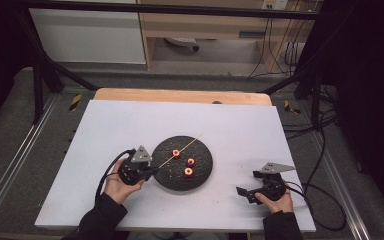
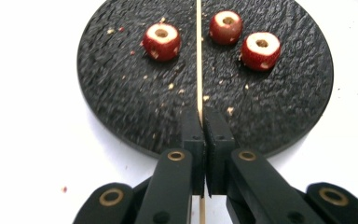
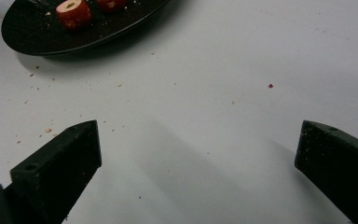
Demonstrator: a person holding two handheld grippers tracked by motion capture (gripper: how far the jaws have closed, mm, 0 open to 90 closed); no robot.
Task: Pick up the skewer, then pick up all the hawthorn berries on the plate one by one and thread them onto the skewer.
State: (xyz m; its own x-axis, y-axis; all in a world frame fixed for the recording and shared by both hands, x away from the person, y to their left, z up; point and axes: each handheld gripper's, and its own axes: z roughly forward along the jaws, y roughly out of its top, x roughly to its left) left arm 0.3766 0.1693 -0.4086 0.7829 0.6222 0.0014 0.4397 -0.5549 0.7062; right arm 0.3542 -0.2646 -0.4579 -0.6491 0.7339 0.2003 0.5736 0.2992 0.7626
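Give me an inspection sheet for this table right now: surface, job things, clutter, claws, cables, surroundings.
Surface: white tabletop, crumbs near the plate.
Job's things: thin wooden skewer over a round black plate; three red cored fruit pieces lying loose on it.
Clutter: nothing seen beyond crumbs.
Grippers: left claw shut on the skewer; right claw open, empty, beside the plate.
Cables: one black cable trails from each claw.
Surroundings: black frame, wooden cabinet behind.

Ahead of the left gripper the plate lies on the counter; three fruit pieces sit beyond, flanking the skewer.
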